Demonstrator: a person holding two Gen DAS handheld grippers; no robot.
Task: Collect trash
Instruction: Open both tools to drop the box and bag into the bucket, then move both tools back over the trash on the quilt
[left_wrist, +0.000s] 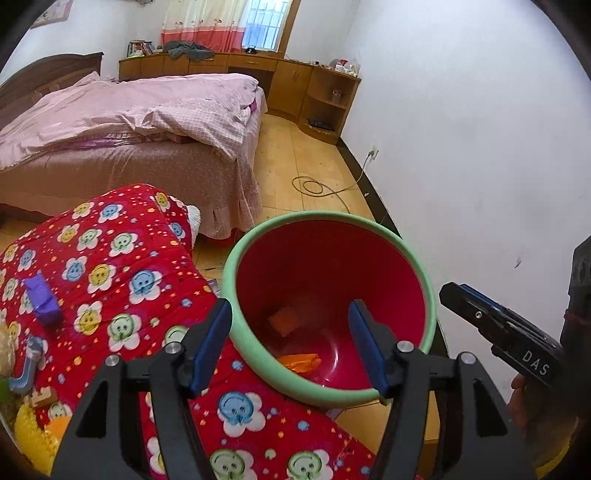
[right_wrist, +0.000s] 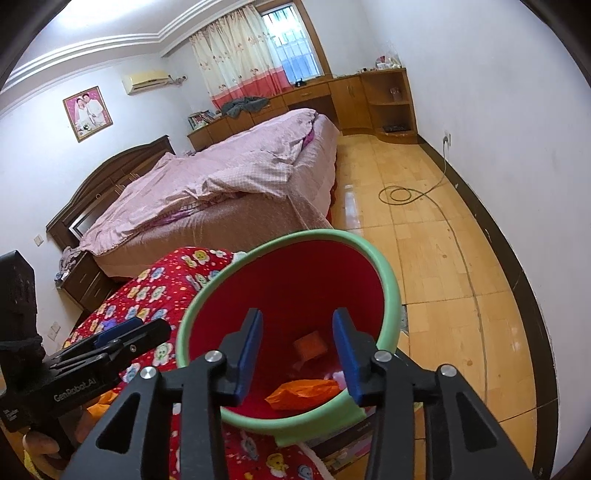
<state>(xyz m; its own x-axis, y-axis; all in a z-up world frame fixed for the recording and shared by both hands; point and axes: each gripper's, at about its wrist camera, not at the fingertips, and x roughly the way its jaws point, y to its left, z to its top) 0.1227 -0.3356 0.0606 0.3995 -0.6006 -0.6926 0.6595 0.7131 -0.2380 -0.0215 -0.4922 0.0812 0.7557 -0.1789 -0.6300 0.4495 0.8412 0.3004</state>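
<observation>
A bedroom with white walls and a wooden floor (right_wrist: 436, 266) lies ahead; a bed (left_wrist: 140, 122) under a pink quilt fills the far left, with wooden cabinets (left_wrist: 295, 81) below a curtained window behind it; a cable (right_wrist: 402, 194) lies coiled on the floor near the wall socket; in the foreground a red blanket (left_wrist: 122, 266) printed with smiling flowers covers a raised surface, and at its right edge stands a red bin (left_wrist: 430, 295) with a pale green rim; inside the bin lie an orange wrapper (right_wrist: 303, 393) near the close wall and a smaller orange piece (right_wrist: 312, 343) deeper down, with what may be a pale scrap beside them, though the view there is too blurred to be sure; on the blanket toward its left edge rests a purple box (left_wrist: 40, 297), and a few toys crowd the near left corner; the left tongs (left_wrist: 288, 347) hang over the bin's near rim with their blue pads apart and nothing between them; the right tongs (right_wrist: 297, 354) point down into the bin mouth, likewise parted and empty, the orange wrapper lying below them and free of the pads.
</observation>
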